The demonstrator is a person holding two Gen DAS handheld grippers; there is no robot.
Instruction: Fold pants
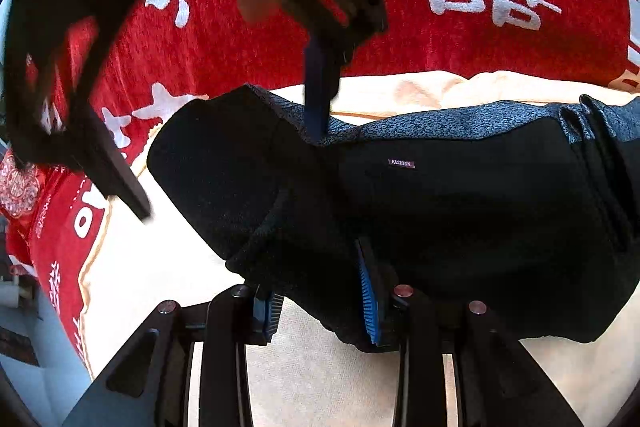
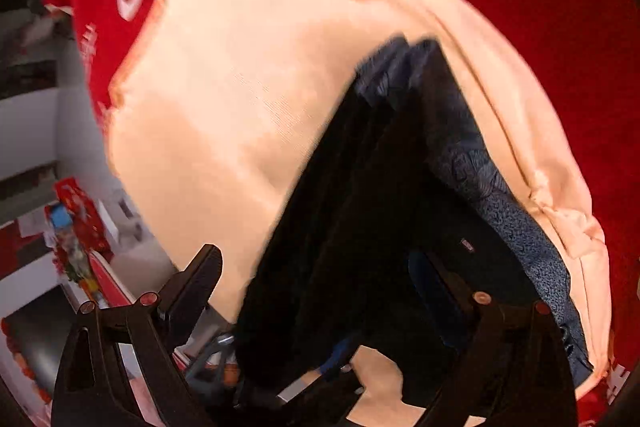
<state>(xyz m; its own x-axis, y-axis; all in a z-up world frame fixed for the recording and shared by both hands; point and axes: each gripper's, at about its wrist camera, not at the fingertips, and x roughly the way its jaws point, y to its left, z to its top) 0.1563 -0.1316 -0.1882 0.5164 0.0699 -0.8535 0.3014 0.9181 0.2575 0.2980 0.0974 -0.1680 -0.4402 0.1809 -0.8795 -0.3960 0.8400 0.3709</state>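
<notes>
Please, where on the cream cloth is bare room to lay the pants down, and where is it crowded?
Bare cream cloth lies between the pants and the red blanket, and near the left gripper. It is crowded at the pants' far edge, where the right gripper presses.

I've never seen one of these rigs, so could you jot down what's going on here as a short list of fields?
garment: black pants, folded into a thick bundle, small "FASHION" label showing
surface: cream cloth over a red blanket with white characters
left gripper: jaws around the near edge of the bundle
right gripper: fingertip pressing the bundle's far edge; open or shut unclear
image quality: right wrist view blurred
</notes>
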